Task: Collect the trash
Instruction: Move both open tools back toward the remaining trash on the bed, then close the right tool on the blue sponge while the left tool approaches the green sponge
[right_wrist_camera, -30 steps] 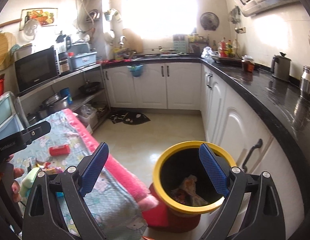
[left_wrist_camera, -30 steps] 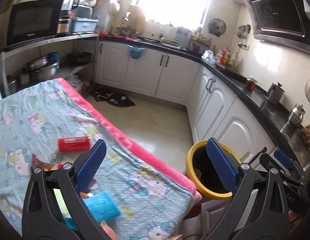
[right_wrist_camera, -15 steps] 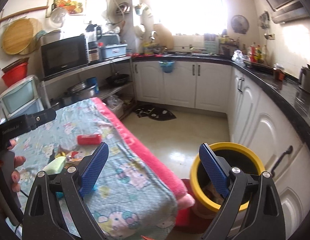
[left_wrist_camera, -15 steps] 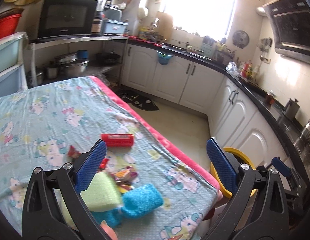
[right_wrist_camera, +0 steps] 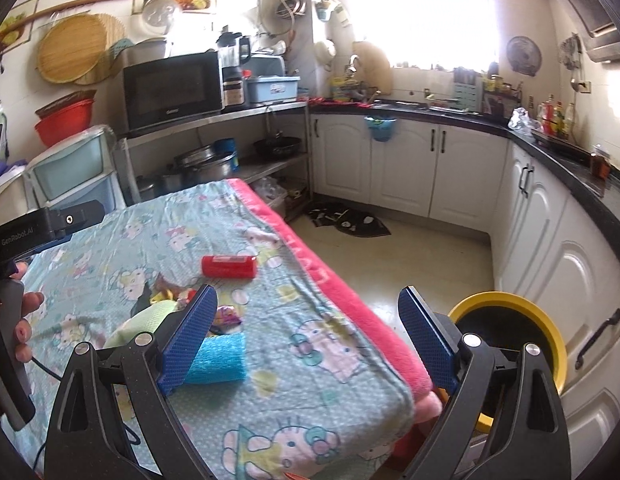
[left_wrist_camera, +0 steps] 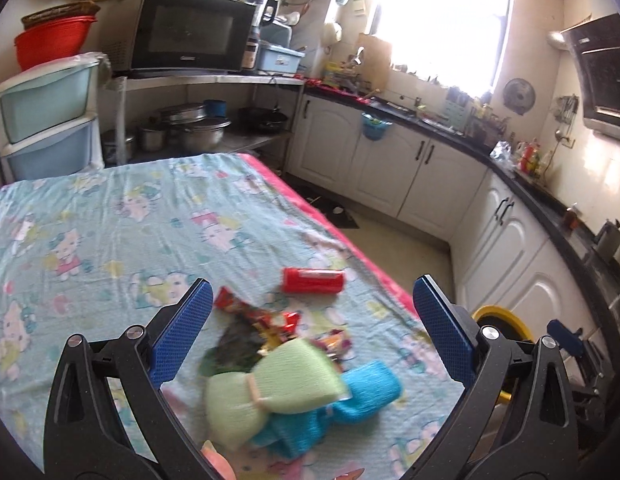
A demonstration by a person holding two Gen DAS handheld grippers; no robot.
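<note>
Left wrist view: cartoon-print blue cloth-covered table point(left_wrist_camera: 110, 216) with litter, both claws gaping and holding nothing.
Yellow-rimmed black bin point(right_wrist_camera: 509, 334) stands at four o'clock; red cylindrical can point(left_wrist_camera: 313, 280) and crumpled snack wrappers point(left_wrist_camera: 266, 320) lie at twelve before left gripper point(left_wrist_camera: 310, 330); right gripper point(right_wrist_camera: 308, 330) hovers over table edge. Reach seems underway; next, close on a wrapper.

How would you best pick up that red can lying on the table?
Grip the red can around its middle, coming down from above with one finger on each long side. It lies on its side, apart from the wrappers, so its round body is free.
</note>
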